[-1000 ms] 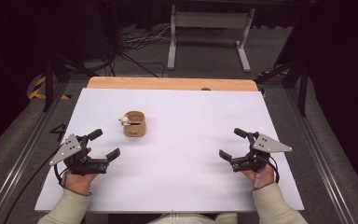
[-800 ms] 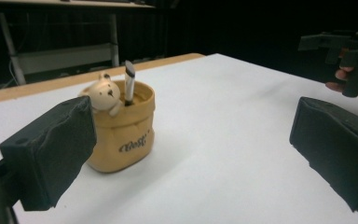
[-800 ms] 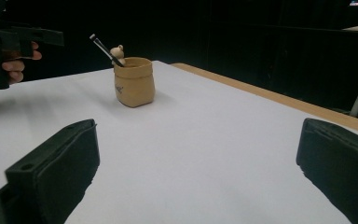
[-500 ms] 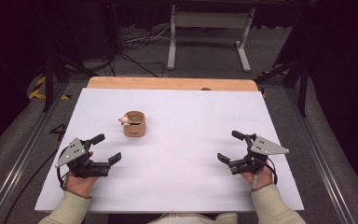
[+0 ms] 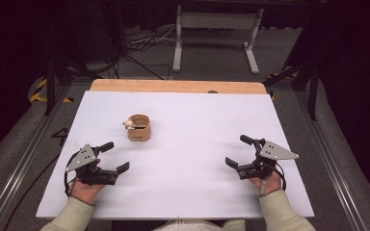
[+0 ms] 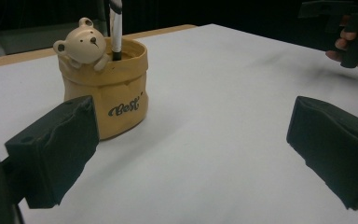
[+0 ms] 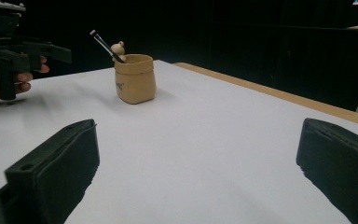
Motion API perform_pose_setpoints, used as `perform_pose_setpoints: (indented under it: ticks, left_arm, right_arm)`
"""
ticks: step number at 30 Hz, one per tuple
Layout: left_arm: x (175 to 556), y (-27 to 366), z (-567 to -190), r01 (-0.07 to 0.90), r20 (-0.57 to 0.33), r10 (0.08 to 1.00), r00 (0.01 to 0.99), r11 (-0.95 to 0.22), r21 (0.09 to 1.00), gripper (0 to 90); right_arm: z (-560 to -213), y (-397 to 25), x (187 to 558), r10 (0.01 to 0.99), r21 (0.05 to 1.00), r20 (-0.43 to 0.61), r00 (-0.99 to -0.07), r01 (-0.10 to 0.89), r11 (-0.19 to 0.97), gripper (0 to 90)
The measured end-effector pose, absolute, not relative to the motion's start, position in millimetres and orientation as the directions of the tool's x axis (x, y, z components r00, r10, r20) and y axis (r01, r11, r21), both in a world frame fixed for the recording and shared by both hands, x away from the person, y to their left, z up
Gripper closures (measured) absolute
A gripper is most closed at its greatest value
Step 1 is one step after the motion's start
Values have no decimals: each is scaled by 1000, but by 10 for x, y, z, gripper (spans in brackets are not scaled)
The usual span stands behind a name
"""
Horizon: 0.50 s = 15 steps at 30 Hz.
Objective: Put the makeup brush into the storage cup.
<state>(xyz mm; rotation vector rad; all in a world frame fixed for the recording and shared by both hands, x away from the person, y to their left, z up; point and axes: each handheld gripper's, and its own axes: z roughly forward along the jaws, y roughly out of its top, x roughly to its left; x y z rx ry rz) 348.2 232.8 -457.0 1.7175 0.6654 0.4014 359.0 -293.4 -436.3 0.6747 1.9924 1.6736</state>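
While both jaws gape, left gripper (image 5: 114, 157), right gripper (image 5: 236, 149) flank one pot (image 5: 139, 128), one pen (image 6: 115, 28) inside.

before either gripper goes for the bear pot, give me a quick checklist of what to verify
1. Left gripper open wide enough: ok, jaws stand well apart and empty.
2. Right gripper open and empty: ok, jaws apart, nothing between them.
3. Bear pot upright: ok, it stands on its base on the white table, apart from both grippers.
4. Pen seated in the pot: ok, it rises out of the mouth beside the bear figure; how deep it sits, cannot tell.
5. Path from the left gripper to the pot free: ok, bare table lies between them.
6. Pot's weight or grip on the table: cannot tell.
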Motion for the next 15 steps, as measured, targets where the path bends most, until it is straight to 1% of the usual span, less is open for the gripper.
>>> perform_pose_setpoints:
  ticks: [15]
  left_arm:
    - [3500, 2325, -4577, 226, -95, 606, 790, -144, 963, 31]
  right_arm:
    - [-4360, -2931, 3591, 624, 987, -24, -781, 79, 137, 0]
